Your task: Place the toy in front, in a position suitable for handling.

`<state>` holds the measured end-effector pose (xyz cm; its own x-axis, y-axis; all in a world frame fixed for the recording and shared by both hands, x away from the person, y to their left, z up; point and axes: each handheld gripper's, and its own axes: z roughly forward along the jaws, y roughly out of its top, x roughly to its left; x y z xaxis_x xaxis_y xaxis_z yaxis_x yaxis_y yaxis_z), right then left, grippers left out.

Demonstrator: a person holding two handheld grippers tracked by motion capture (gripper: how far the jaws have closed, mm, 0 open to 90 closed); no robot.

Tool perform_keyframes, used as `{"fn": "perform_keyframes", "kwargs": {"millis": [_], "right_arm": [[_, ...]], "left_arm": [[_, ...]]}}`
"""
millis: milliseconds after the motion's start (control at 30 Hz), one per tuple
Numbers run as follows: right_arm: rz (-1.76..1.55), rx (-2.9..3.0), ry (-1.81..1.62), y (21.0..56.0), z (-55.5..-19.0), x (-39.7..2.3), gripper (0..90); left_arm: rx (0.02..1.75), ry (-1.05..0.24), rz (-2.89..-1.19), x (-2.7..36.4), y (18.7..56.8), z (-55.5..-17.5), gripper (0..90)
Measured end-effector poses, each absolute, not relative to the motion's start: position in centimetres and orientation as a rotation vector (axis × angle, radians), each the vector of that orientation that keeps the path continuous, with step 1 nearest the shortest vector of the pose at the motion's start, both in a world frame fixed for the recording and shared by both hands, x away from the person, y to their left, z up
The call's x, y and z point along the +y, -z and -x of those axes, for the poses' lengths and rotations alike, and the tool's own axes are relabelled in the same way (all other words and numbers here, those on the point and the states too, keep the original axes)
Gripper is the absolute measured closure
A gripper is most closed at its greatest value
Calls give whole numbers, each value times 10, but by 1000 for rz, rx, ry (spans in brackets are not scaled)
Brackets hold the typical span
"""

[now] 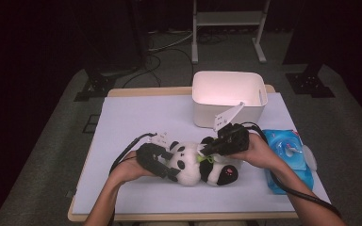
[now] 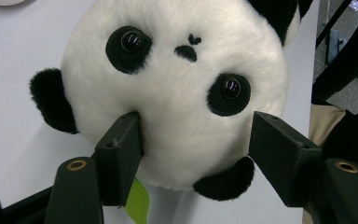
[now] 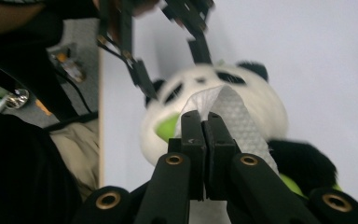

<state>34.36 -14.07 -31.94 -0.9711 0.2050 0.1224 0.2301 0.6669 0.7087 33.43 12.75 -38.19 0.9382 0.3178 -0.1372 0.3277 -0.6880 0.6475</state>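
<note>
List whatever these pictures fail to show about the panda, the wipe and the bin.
- Fluffy black-and-white plush panda: body below the head is cut off in the left gripper view.
- White textured wet wipe in the shut right claw: its full size is hidden by the jaws, and the view is blurred.
- White plastic bin: glare washes out its inside in the high view.

Black tool (image 3: 204, 122) jaws, brass screws, black trailing cable

1. Panda plush (image 2: 177, 93): ear top cut off by the left gripper view's upper edge.
2. Wipe (image 3: 228, 112): lower part hidden behind right gripper (image 3: 204, 122); panda blurred there.
3. Blue pack (image 1: 287, 155): print too small to read.
</note>
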Motion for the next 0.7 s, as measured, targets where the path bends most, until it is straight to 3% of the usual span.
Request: {"fn": "perform_keyframes", "kwargs": {"millis": [167,267,433,700], "right_arm": [[332,-2836,1242,310,-338,-136,868],[359,-2877,1214,313,-339,-140,805],[438,-2944,1150,322,-342,-152,710],[583,-2942,1086,345,-347,-180,664]], "left_arm": [[458,17,-2384,126,381,-335,330],[457,19,-2386,126,381,-335,325],[461,25,-2383,126,381,-336,324],[455,27,-2396,126,380,-337,321]]}}
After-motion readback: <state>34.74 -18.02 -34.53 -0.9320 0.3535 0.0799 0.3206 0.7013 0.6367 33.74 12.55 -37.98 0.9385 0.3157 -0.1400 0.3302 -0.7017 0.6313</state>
